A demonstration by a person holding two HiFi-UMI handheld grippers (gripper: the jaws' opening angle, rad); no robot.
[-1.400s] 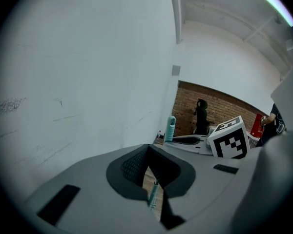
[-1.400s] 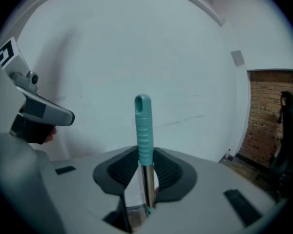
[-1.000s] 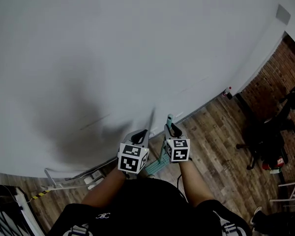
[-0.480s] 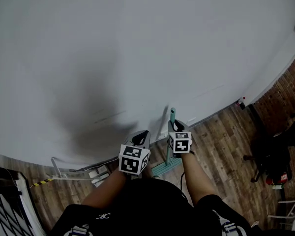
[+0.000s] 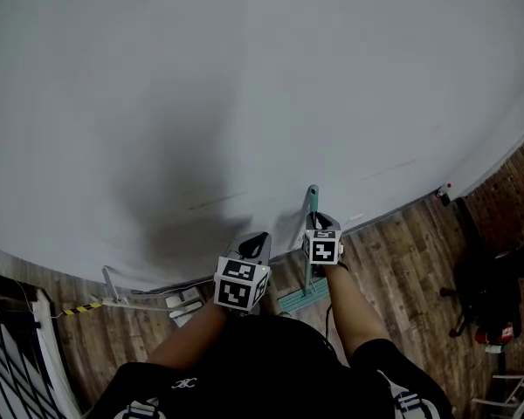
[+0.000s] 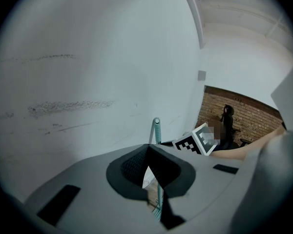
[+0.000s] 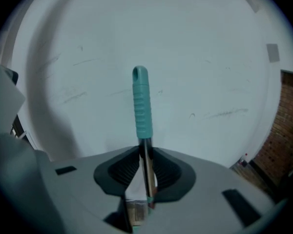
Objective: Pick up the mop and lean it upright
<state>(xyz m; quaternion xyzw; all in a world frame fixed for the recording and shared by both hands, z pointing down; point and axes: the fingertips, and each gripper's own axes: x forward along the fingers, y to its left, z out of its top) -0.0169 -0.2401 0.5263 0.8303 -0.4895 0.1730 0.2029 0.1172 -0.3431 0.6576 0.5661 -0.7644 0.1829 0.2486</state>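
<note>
The mop stands nearly upright in front of the white wall. Its teal grip [image 5: 312, 195] points up and its flat teal head [image 5: 302, 297] rests on the wood floor. My right gripper [image 5: 317, 223] holds the metal pole just below the teal grip [image 7: 142, 106]. Its jaws are closing, and the pads [image 7: 162, 168] press on the pole from both sides. My left gripper [image 5: 252, 243] hovers to the left of the mop, shut with nothing in it. In the left gripper view the mop grip [image 6: 156, 128] rises just beyond the closed jaws of the left gripper [image 6: 147, 149].
The white wall [image 5: 244, 85] fills most of the view and meets the wood floor [image 5: 393, 260] at a baseboard. A white metal frame [image 5: 113, 291] and a white block [image 5: 185, 304] lie at its foot on the left. Dark equipment [image 5: 493, 291] stands at the right, by a brick wall [image 6: 239, 116].
My right gripper has carried the mop a little forward toward the wall, and the handle now stands straighter. The left gripper has hardly moved.
</note>
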